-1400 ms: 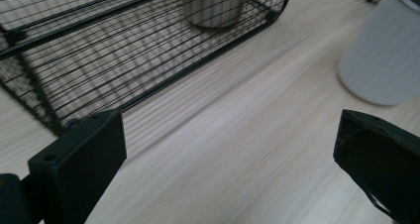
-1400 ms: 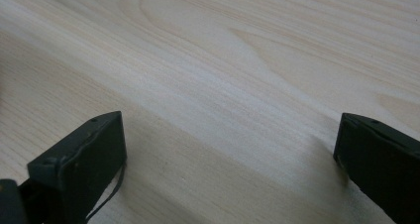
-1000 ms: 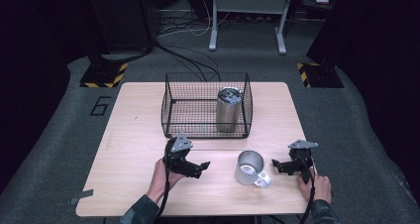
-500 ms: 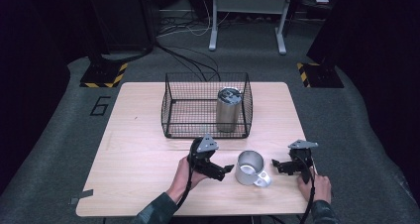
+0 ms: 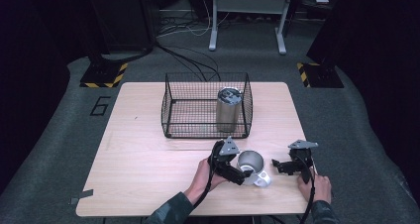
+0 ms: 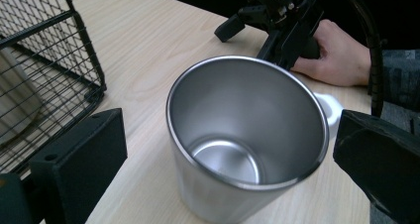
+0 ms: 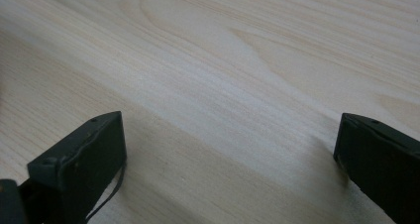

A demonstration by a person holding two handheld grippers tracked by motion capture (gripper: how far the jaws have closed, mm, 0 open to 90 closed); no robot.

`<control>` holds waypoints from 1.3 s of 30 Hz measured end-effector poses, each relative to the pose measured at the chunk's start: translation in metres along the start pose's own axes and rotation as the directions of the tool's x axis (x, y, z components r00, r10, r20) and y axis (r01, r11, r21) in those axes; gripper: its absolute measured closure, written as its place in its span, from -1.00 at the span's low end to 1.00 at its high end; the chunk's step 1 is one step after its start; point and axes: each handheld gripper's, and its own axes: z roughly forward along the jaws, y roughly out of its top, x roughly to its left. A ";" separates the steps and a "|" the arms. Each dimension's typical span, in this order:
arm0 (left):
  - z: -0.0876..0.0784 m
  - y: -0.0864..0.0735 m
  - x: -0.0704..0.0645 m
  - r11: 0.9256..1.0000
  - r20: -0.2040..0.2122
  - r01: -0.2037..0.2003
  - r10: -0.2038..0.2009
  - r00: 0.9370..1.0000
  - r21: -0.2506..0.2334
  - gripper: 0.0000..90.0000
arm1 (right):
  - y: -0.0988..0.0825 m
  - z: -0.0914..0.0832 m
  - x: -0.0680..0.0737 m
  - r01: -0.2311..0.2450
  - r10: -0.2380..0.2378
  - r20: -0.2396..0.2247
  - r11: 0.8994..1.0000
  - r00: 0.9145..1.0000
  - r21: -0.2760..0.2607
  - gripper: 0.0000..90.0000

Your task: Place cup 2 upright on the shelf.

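- The left gripper (image 5: 241,174) has moved across the table since a second ago — from the lower middle of the high view, well apart from the steel mug (image 5: 250,164), to right up against it.
- Its jaws stand wide apart, one on each side of the mug; in the left gripper view the steel mug (image 6: 247,140) sits between the two black jaws, with a gap of bare wood on either side, so nothing is clamped yet.
- The mug stands upright on the wooden table (image 5: 138,154), in the lower right of centre of the high view, its white handle (image 5: 262,178) turned toward the lower right and away from the left gripper.
- The right gripper (image 5: 277,165) rests on the table just right of the mug, in the same place as before; its jaws are spread too, with only bare table (image 7: 223,85) between them.
- The wire basket (image 5: 205,105) sits above the mug in the high view, with a tall steel tumbler (image 5: 228,109) standing in its right part — unchanged.
- Judgement: the approach looks finished, and the step in hand is closing the left jaws on the mug's wall. The basket seems the likely destination, with free room left of the tumbler.
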 end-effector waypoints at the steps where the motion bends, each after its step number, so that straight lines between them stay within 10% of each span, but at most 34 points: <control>1: 0.002 0.002 -0.001 1.000 0.001 -0.003 0.003 1.000 -0.002 -1.00 | 0.000 0.000 0.000 -0.003 0.003 0.002 1.000 1.000 -0.001 -1.00; 18: 0.031 0.006 -0.013 1.000 -0.012 -0.017 0.017 1.000 0.014 -0.96 | 0.000 0.000 0.000 0.001 -0.001 -0.003 1.000 1.000 0.000 -1.00; 39: 0.028 -0.003 -0.006 1.000 -0.032 -0.003 0.002 0.999 -0.027 -0.86 | 0.000 0.000 0.000 0.001 -0.001 -0.003 1.000 1.000 0.001 -1.00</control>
